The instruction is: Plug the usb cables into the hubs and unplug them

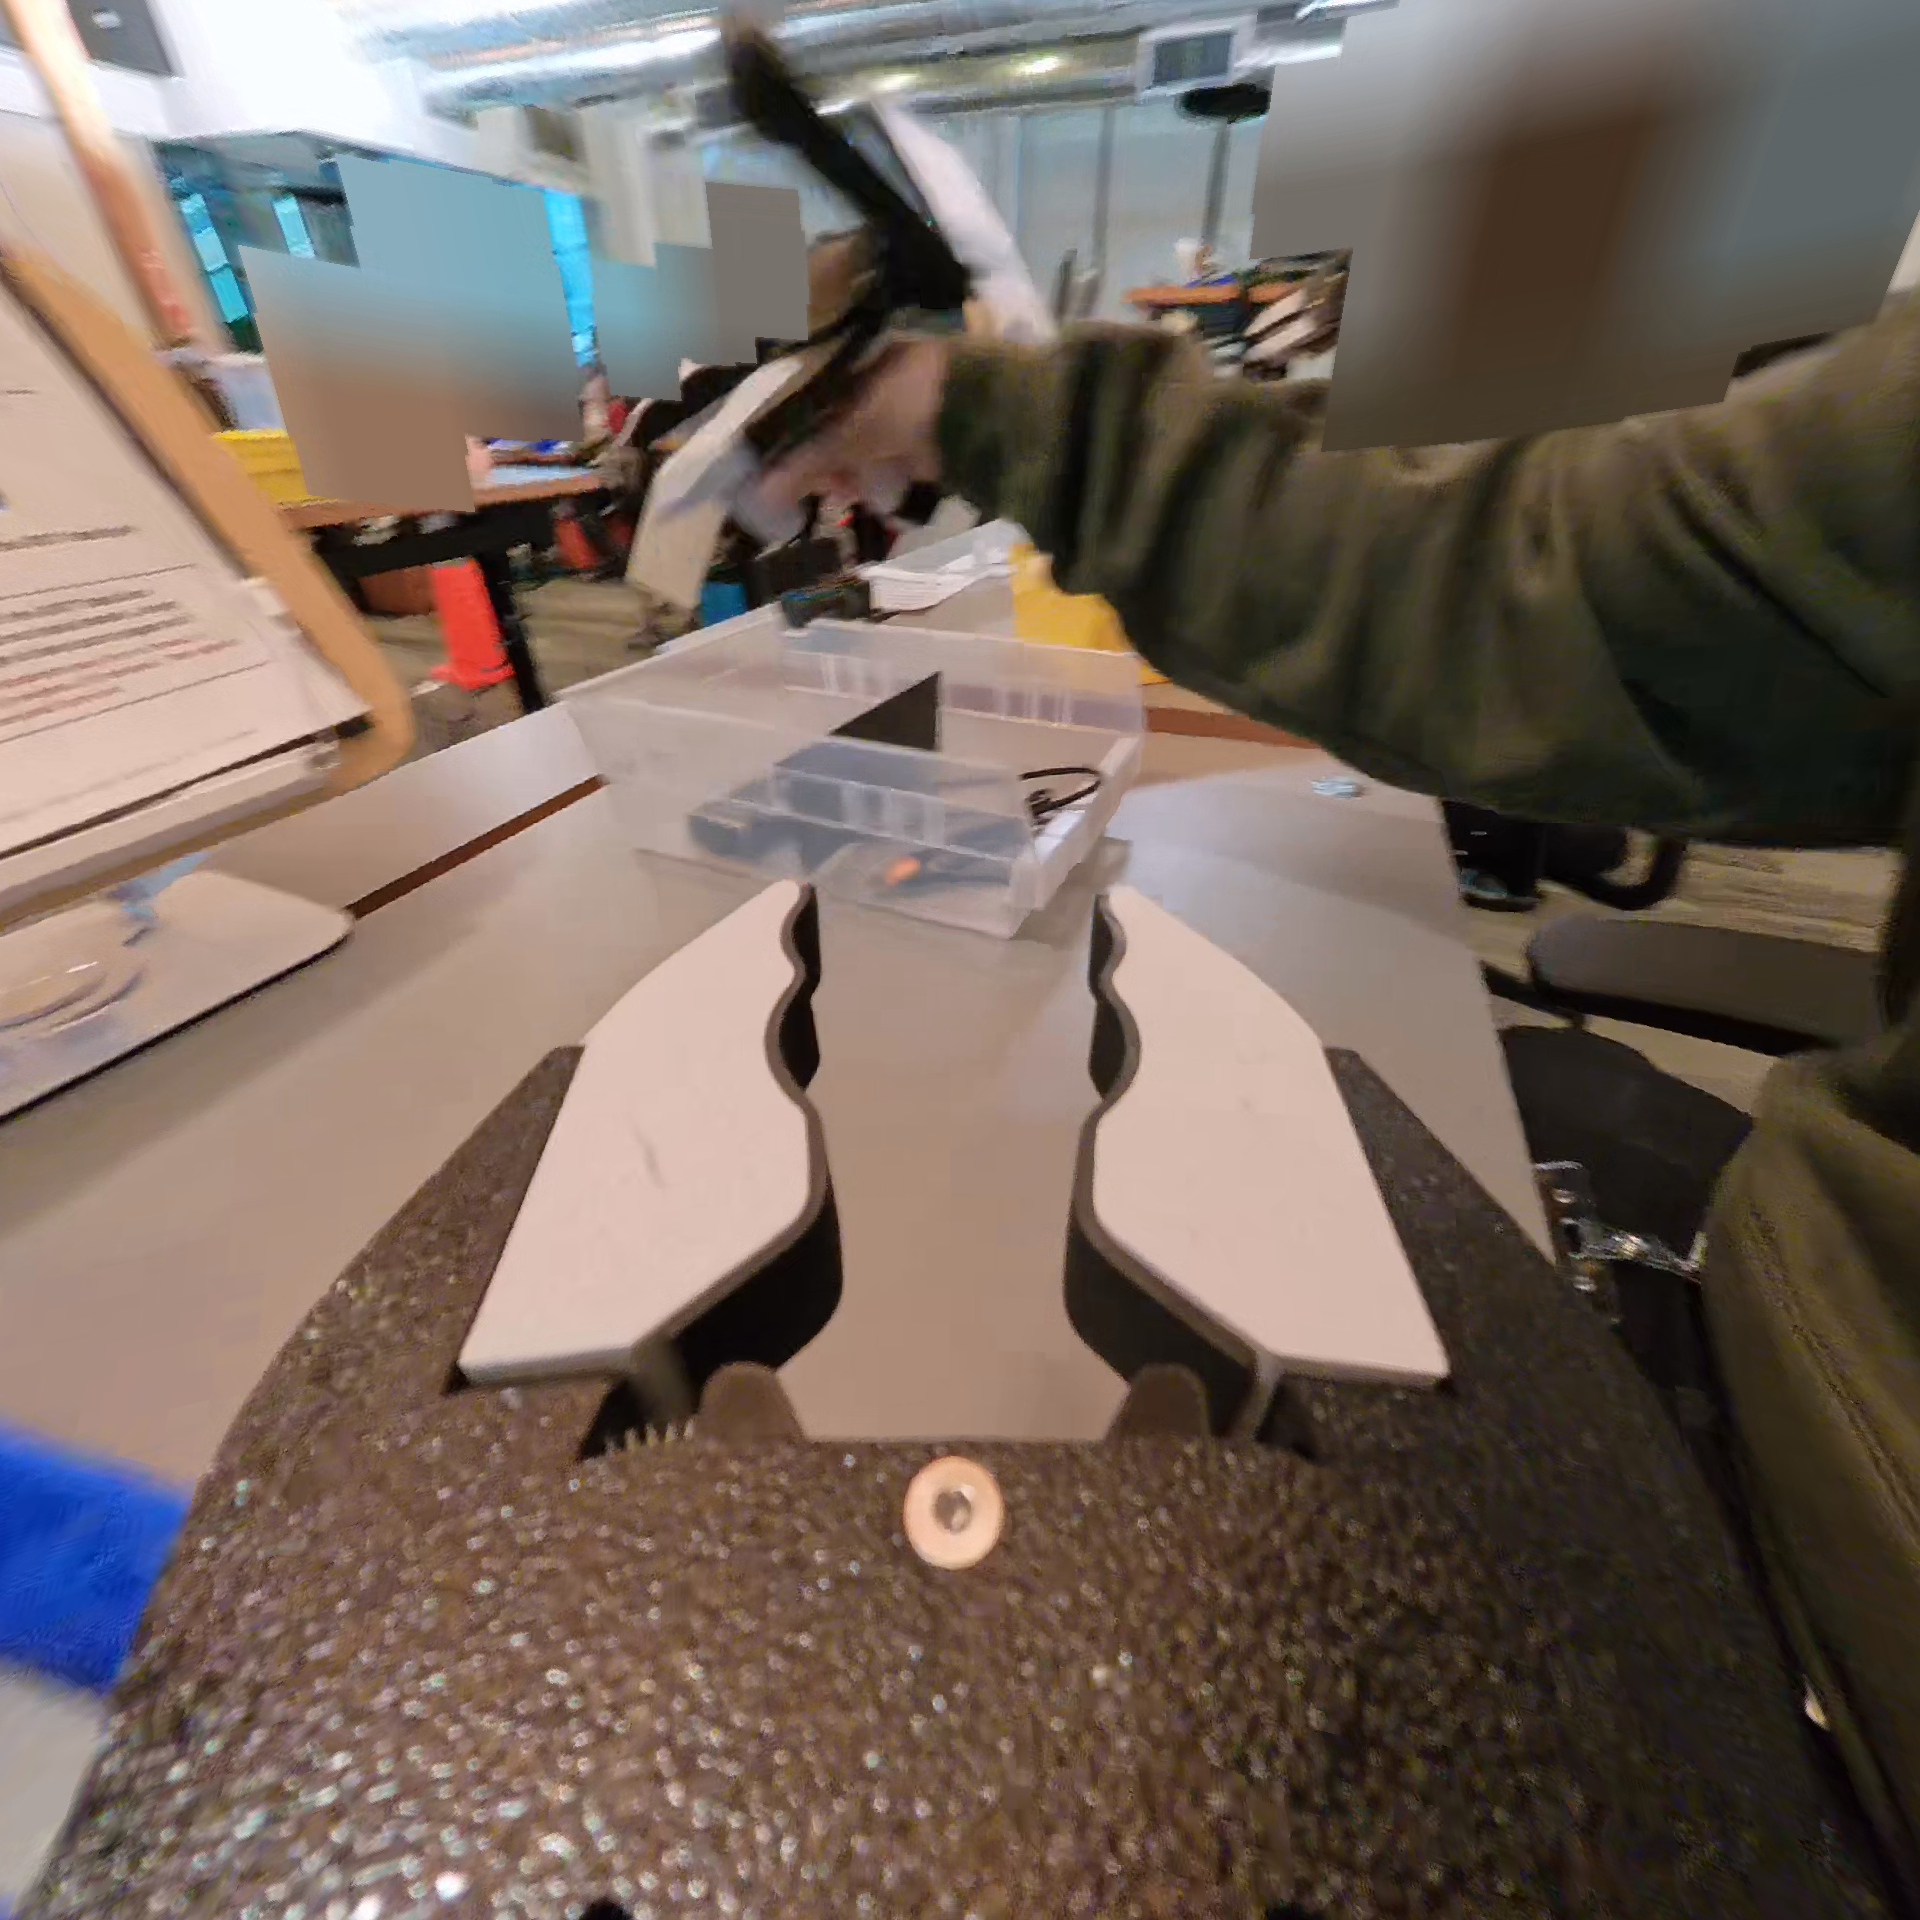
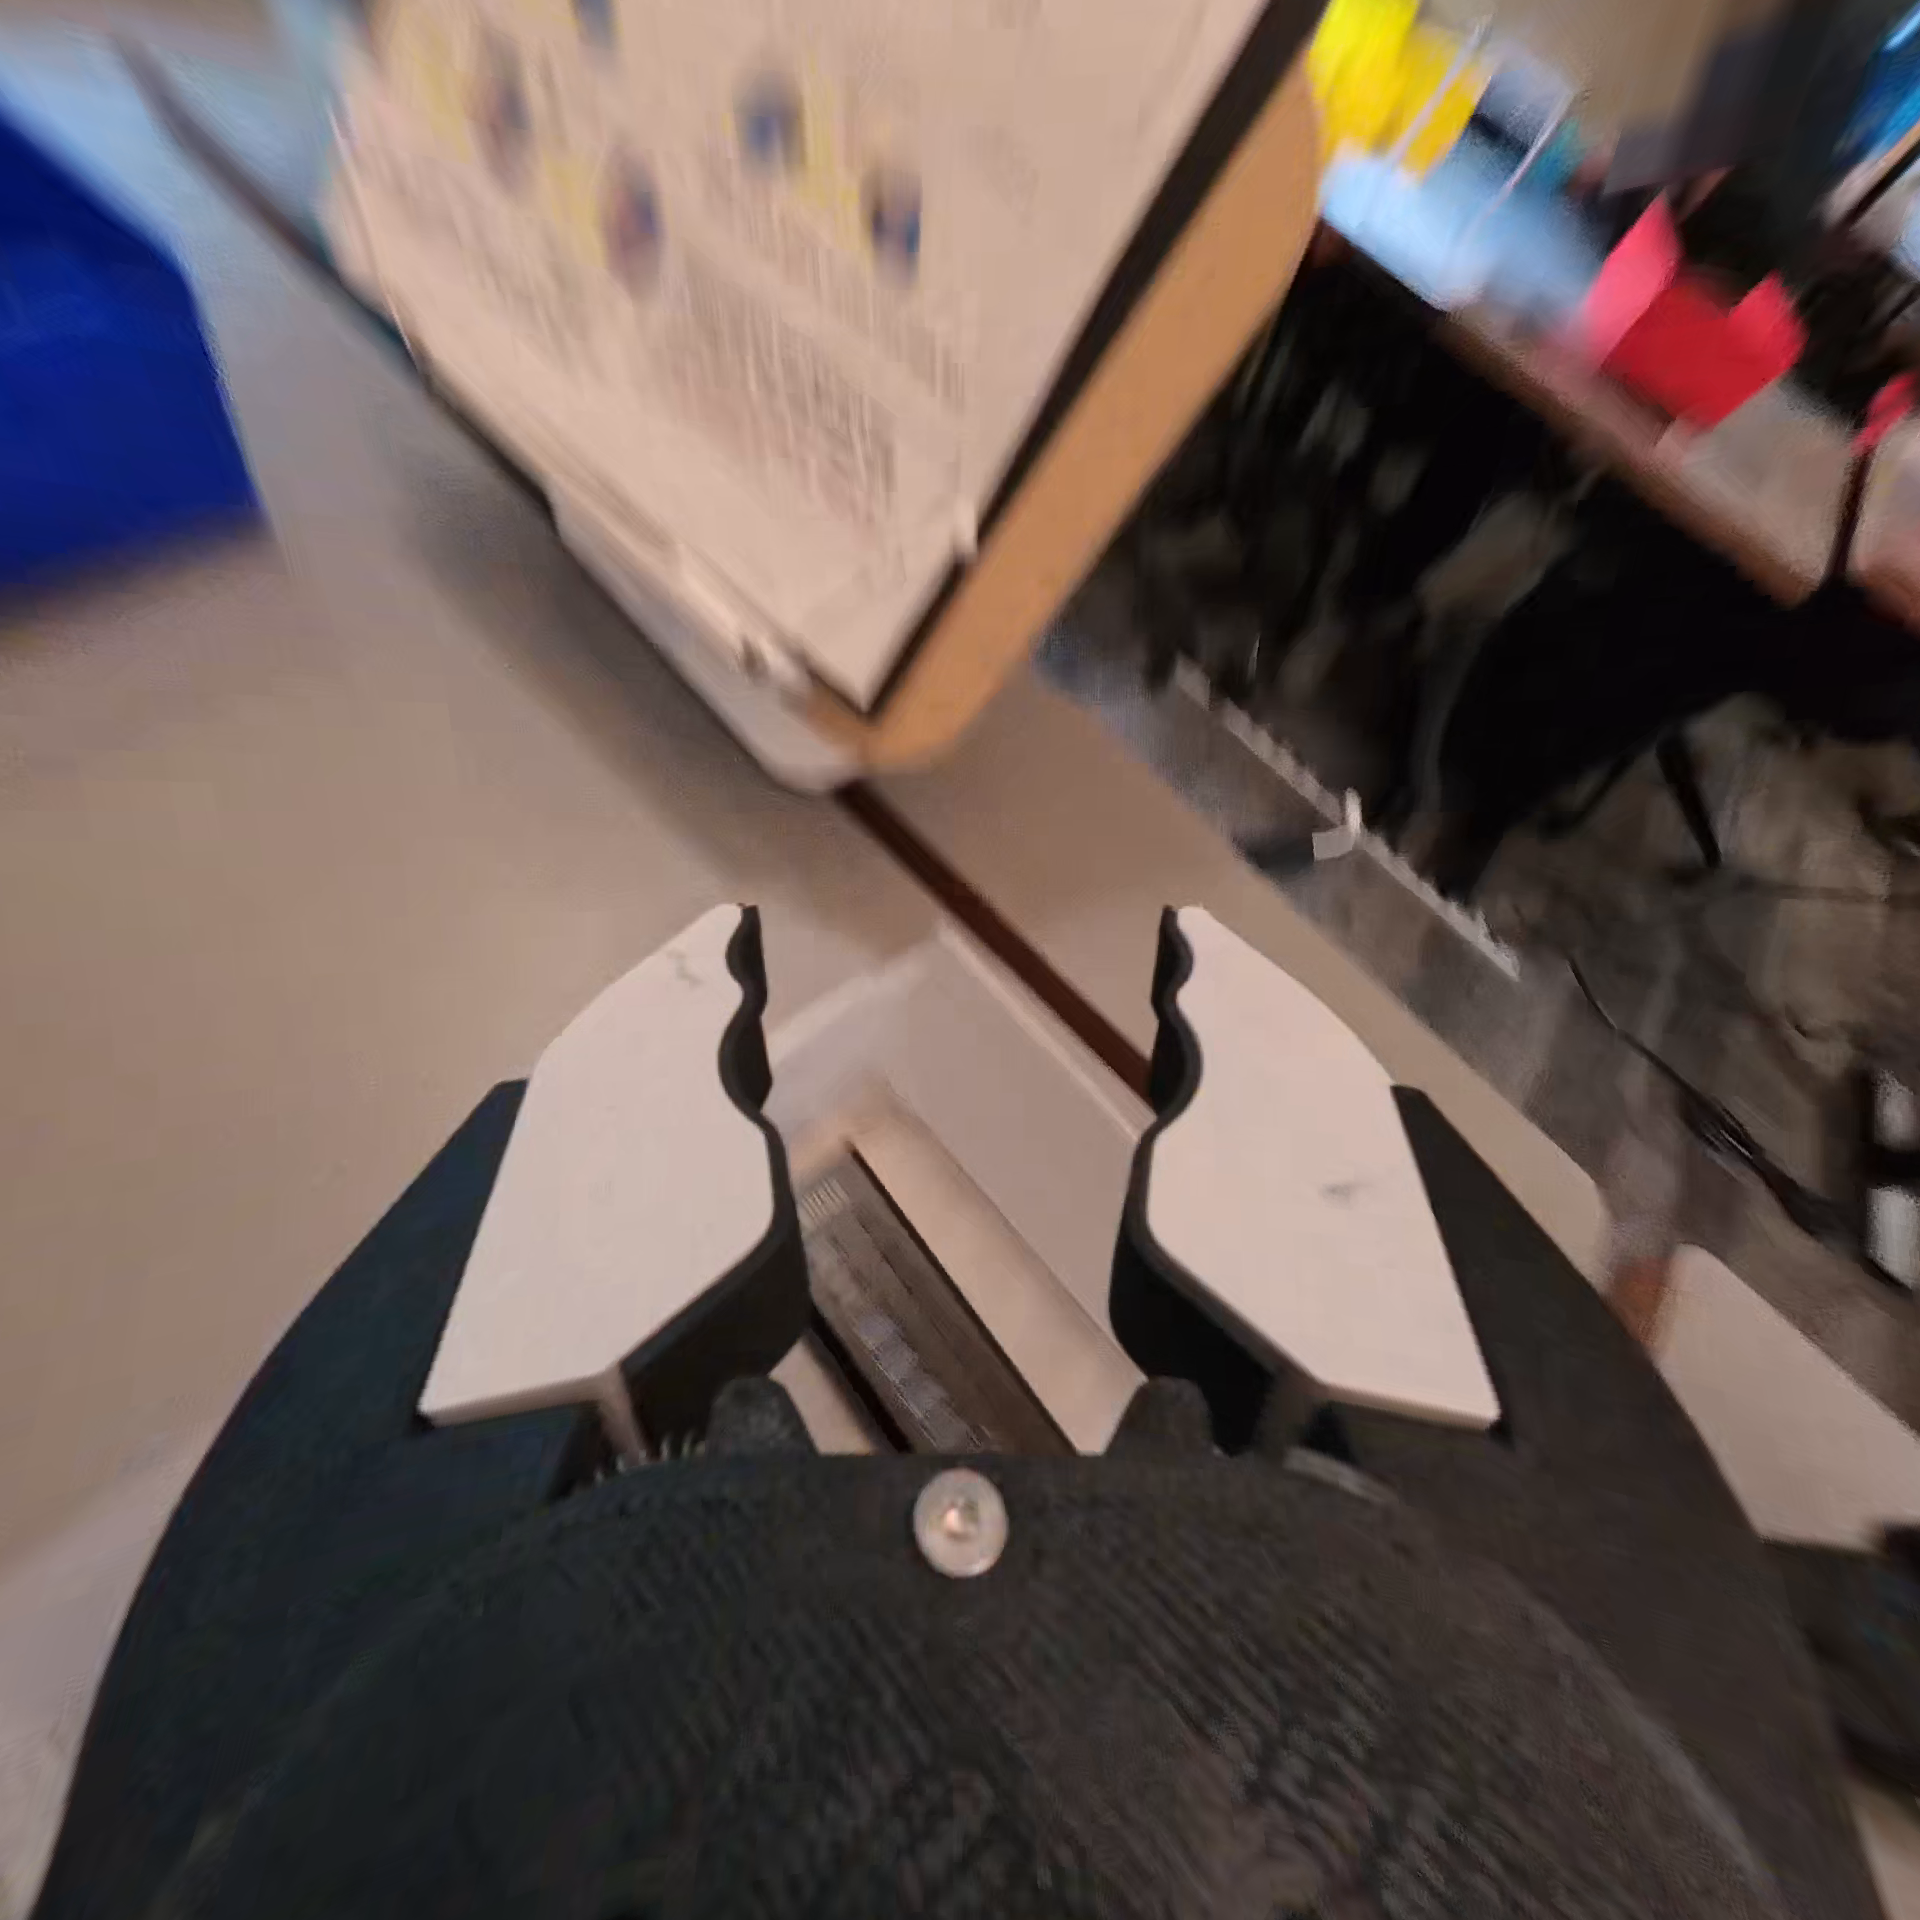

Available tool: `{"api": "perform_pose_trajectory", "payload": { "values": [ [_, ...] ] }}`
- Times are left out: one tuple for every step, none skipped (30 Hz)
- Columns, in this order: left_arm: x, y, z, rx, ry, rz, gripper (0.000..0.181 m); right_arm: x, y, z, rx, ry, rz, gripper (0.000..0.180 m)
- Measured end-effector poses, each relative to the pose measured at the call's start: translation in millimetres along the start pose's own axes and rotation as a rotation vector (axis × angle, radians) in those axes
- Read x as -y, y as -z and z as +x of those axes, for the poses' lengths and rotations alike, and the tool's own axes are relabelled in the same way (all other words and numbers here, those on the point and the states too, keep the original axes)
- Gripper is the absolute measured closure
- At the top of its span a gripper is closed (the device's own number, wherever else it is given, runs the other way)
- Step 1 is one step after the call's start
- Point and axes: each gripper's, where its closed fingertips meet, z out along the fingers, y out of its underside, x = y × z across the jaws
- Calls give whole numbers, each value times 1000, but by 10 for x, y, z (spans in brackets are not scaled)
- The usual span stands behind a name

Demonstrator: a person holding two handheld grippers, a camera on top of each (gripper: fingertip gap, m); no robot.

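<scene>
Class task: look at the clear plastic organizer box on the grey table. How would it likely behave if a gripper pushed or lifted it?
The clear plastic organizer box looks thin-walled, so it is probably light and would slide on the smooth grey table when pushed. Its lid appears open, so it might flop if lifted. The small dark items inside would likely shift or rattle.

A grey table [image 1: 436,1039] fills the foreground; beyond it stand cluttered wooden desks [image 1: 520,488], an orange cone [image 1: 473,623] on the floor, and bright ceiling ducts [image 1: 623,62] overhead.
</scene>
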Motion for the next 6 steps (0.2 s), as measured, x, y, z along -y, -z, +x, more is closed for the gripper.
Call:
{"api": "perform_pose_trajectory", "payload": {
  "values": [
    [12,69,-102,59,5,-37,132,161,156,-96,-6,-54,124,105],
    [7,161,-234,133,10,-87,132,254,302,-202,-21,-88,215,107],
    [-9,283,-398,219,17,-144,132,276,429,-313,-46,-100,267,107],
    [-46,433,-582,309,33,-212,132,255,529,-450,-63,-92,294,108],
    [-106,603,-765,391,61,-290,132,205,603,-615,-63,-81,304,107],
    [-191,775,-931,456,100,-374,133,136,655,-804,-41,-68,303,105]
  ]
}}
